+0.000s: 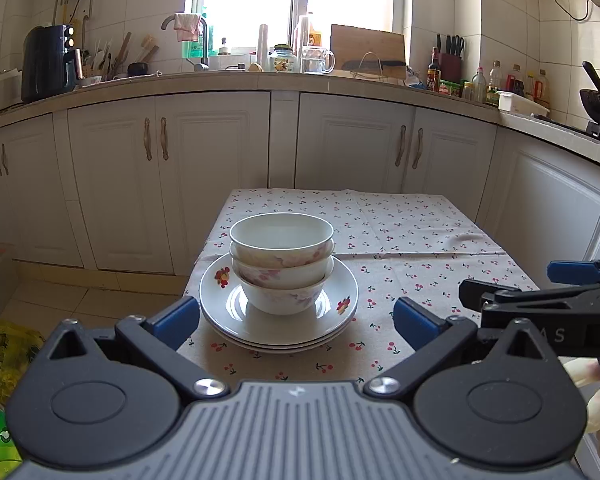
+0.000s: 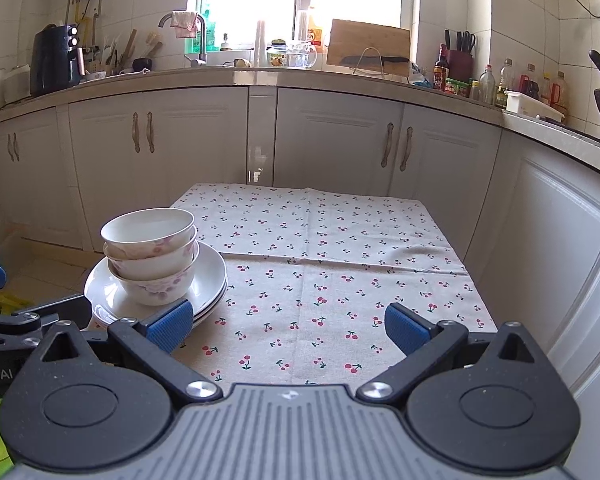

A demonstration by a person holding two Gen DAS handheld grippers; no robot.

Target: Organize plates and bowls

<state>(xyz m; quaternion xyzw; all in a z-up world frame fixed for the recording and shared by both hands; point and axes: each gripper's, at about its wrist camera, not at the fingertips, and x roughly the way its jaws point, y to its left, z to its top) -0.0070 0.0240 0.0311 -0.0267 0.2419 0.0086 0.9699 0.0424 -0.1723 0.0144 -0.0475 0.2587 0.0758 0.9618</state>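
Three white bowls with pink flowers (image 1: 282,262) sit nested on a stack of white plates (image 1: 340,308) near the front left of the cherry-print tablecloth (image 1: 400,248). My left gripper (image 1: 296,322) is open and empty, just in front of the plates. The same bowls (image 2: 152,256) and plates (image 2: 210,276) show at the left in the right wrist view. My right gripper (image 2: 288,326) is open and empty over bare cloth (image 2: 320,264), to the right of the stack. The right gripper also shows at the right edge of the left wrist view (image 1: 512,284).
White kitchen cabinets (image 1: 212,168) and a cluttered counter (image 1: 300,78) stand behind the small table. Bottles (image 1: 496,84) and a wok (image 1: 598,100) are at the right. Yellow and green bags (image 1: 0,352) lie on the floor at the left.
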